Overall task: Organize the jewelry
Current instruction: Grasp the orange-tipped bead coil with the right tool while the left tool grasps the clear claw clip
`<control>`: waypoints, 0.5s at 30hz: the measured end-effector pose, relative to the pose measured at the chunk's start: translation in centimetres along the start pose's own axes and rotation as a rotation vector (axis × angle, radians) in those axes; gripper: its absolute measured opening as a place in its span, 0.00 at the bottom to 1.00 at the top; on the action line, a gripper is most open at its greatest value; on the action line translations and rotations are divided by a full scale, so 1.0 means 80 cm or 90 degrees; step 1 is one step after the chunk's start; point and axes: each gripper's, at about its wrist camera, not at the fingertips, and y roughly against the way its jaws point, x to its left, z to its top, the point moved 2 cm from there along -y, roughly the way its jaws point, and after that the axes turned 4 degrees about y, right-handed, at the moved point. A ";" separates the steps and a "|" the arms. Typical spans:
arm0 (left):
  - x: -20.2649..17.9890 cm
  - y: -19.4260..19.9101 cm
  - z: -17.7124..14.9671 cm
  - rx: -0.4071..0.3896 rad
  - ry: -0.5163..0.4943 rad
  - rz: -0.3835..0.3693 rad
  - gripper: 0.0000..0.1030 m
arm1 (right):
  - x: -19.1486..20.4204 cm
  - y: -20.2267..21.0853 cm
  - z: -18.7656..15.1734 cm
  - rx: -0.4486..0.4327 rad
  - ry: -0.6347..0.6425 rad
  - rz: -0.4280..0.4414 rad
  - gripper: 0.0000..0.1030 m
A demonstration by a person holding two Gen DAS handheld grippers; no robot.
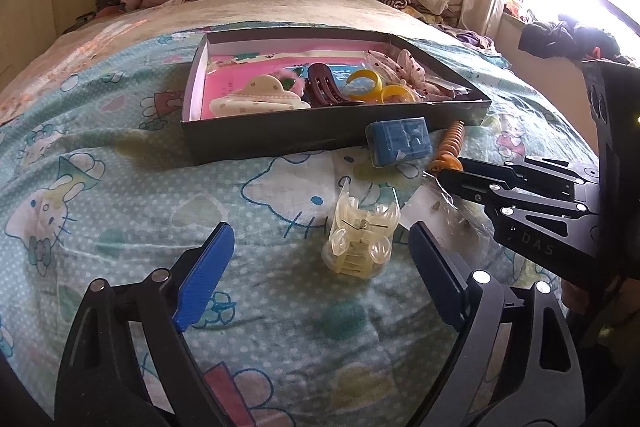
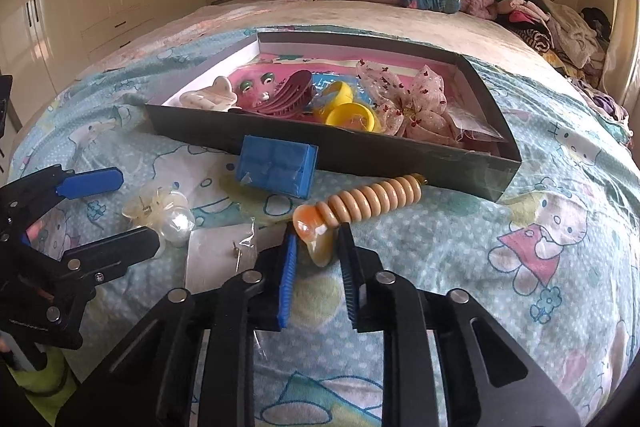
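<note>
A bed covered with a pale blue cartoon-cat sheet (image 1: 120, 187) holds a shallow dark box (image 1: 320, 131) already containing hair clips, yellow bangles and a sheer bow. Just in front of the box lie a blue ridged case (image 2: 276, 167), an orange ribbed hair clip (image 2: 360, 205), a clear plastic claw clip (image 1: 360, 239) and a small clear packet (image 2: 244, 247) on a white card. The right tongs (image 2: 318, 247) are closed to a narrow gap around the glossy orange end of the ribbed hair clip, the pads at or almost at its sides; whether they are pressing firmly cannot be told. The left tongs (image 1: 320, 259) stand wide open, one finger on each side of the claw clip, touching nothing. The step in hand appears to be picking up both clips for the box. To do it well, the right should squeeze fully before lifting, since the rounded end looks slippery, and the left should come lower and close across the clip's body, not its curved teeth.
</note>
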 end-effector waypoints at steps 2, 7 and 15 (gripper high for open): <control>-0.002 -0.003 0.000 0.003 -0.002 -0.005 0.73 | -0.001 0.001 -0.001 -0.002 -0.002 -0.001 0.17; -0.008 -0.010 0.000 0.010 -0.006 -0.015 0.64 | -0.010 0.009 -0.007 -0.006 -0.022 -0.005 0.16; -0.019 -0.015 -0.001 0.019 -0.016 -0.028 0.30 | -0.031 0.029 -0.020 -0.014 -0.055 -0.016 0.14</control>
